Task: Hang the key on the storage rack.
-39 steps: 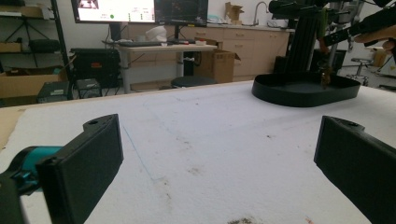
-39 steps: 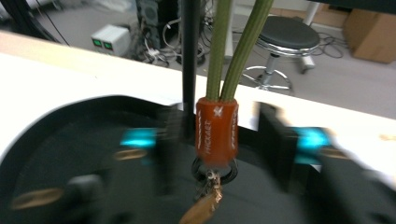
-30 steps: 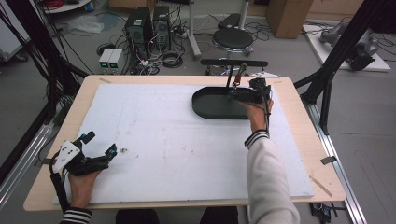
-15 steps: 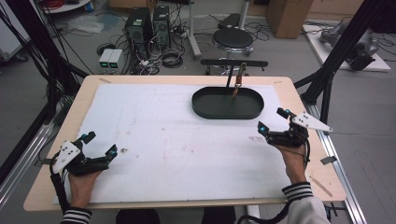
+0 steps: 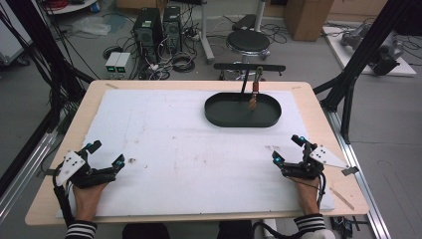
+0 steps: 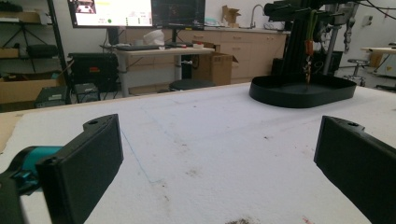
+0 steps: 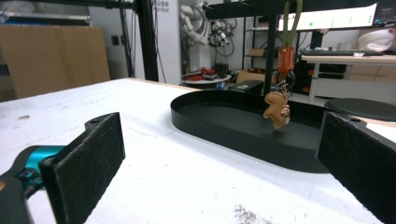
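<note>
1. Keychain charm (image 5: 253, 102) is hanging from the black stand (image 5: 249, 66) by a strap with an orange tag, dangling just above the floor of the black oval tray (image 5: 219, 115); in the right gripper view the charm (image 7: 276, 110) is reading as a small tan figure, clear of the tray wall.
2. Measured from the tray, the right hand-held gripper (image 5: 288, 151) is resting on the white mat near the worktop (image 5: 318, 107) edge closest to the person, well apart from the tray and off to its right; its jaws are standing spread wide, pinching nothing.
3. Also measured from the tray, the left hand-held gripper (image 5: 105, 156) is lying far to the left and toward the person's edge, jaws likewise spread and holding nothing.
4. Judging from the layout, the hanging looks done: the charm is sitting on the stand's arm, over the tray, and both grippers are parked away from it.
5. Nothing else is lying on the mat apart from a few faint stains, so little or nothing appears to be left of the work.
</note>
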